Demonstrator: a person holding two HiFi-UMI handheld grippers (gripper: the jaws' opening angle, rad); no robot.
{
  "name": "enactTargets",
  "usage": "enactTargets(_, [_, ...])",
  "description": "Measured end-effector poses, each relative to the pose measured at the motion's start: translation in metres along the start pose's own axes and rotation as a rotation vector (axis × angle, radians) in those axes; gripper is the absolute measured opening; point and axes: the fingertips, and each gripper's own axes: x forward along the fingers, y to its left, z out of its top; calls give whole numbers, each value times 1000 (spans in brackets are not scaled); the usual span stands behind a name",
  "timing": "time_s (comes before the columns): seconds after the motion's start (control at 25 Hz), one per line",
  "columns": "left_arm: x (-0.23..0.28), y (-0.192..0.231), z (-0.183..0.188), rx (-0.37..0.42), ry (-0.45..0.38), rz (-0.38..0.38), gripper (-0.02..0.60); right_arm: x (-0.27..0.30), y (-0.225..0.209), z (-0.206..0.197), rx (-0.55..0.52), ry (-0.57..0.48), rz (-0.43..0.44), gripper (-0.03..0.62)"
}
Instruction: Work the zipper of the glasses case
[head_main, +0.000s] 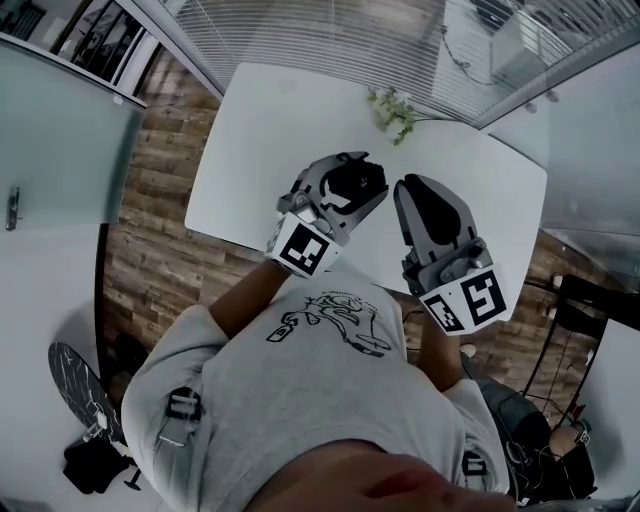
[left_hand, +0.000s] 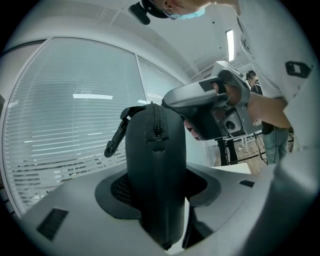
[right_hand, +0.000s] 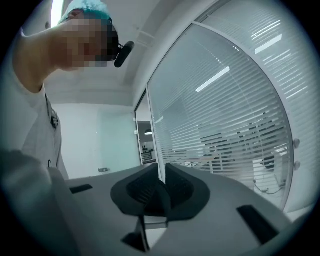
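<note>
Case (left_hand: 155, 170), black and upright, sits clamped between the fingers (left_hand: 120, 189) of the left gripper (head_main: 350, 178), above the white counter (head_main: 250, 150) and in front of the person's chest. Its zipper (left_hand: 158, 122) runs up the edge facing that gripper's camera, and a clip (left_hand: 116, 137) hangs at its top left. The right gripper (head_main: 412, 192) hovers just beside the case, its fingers (right_hand: 142, 186) a narrow slit apart with nothing between them. The shirt (head_main: 300, 400) bears a line drawing (head_main: 335, 318); any lettering is too small to read. A sprig (head_main: 393, 112) lies on the counter.
</note>
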Motion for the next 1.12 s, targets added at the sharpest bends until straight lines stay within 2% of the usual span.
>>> enactTargets(0.36, [9, -12, -13, 93, 29, 10, 228, 13, 13, -15, 19, 79, 104, 98])
enactTargets(0.6, [12, -16, -12, 204, 55, 25, 229, 15, 14, -24, 31, 129, 129, 110])
enactTargets(0.76, [17, -11, -17, 252, 78, 40, 230, 16, 15, -28, 22, 138, 156, 50])
enactTargets(0.92, [19, -9, -21, 250, 80, 38, 230, 17, 13, -28, 43, 122, 174, 9])
enactTargets(1.12, [20, -10, -19, 202, 59, 22, 230, 13, 4, -20, 113, 52, 148, 3])
